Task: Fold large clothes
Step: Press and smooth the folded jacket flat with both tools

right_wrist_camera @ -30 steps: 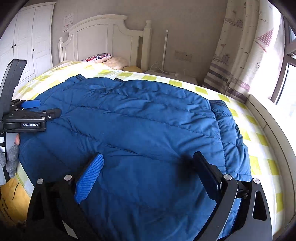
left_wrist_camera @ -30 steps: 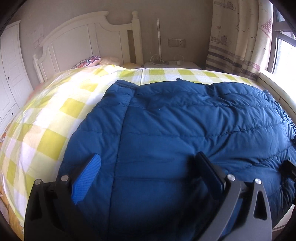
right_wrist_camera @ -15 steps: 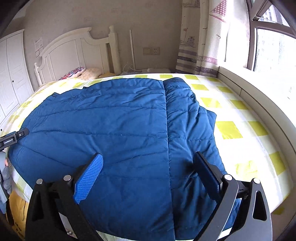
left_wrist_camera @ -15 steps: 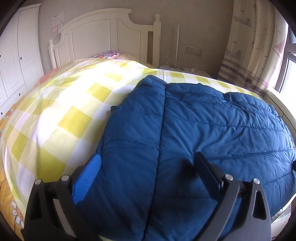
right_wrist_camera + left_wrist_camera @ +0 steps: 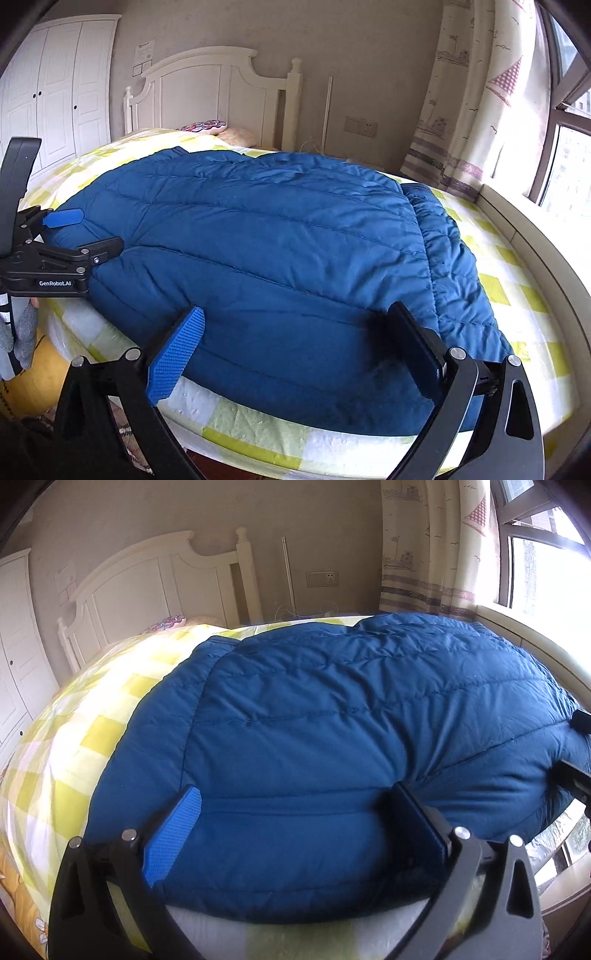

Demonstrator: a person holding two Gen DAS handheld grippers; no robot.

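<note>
A large dark blue quilted jacket (image 5: 332,709) lies spread flat across the yellow-checked bed sheet (image 5: 92,738). Its near hem hangs at the mattress edge. My left gripper (image 5: 295,823) is open, and its two fingers straddle a stretch of that hem. In the right wrist view the jacket (image 5: 280,243) fills the middle, with a sleeve folded along its right side. My right gripper (image 5: 295,343) is open over the near hem, toward the jacket's right end. The left gripper (image 5: 92,234) shows there too, open at the jacket's left end, held by a gloved hand (image 5: 22,332).
A white headboard (image 5: 207,92) and a patterned pillow (image 5: 207,127) are at the far end of the bed. A white wardrobe (image 5: 55,92) stands at the left. A curtain (image 5: 461,110), window (image 5: 565,140) and ledge run along the right. A yellow item (image 5: 37,384) sits below the bed's left corner.
Both grippers came lower and closer to the jacket's near hem. The left view swung right, toward the window. The right view swung back left, bringing the left gripper into sight. Both stayed open.
</note>
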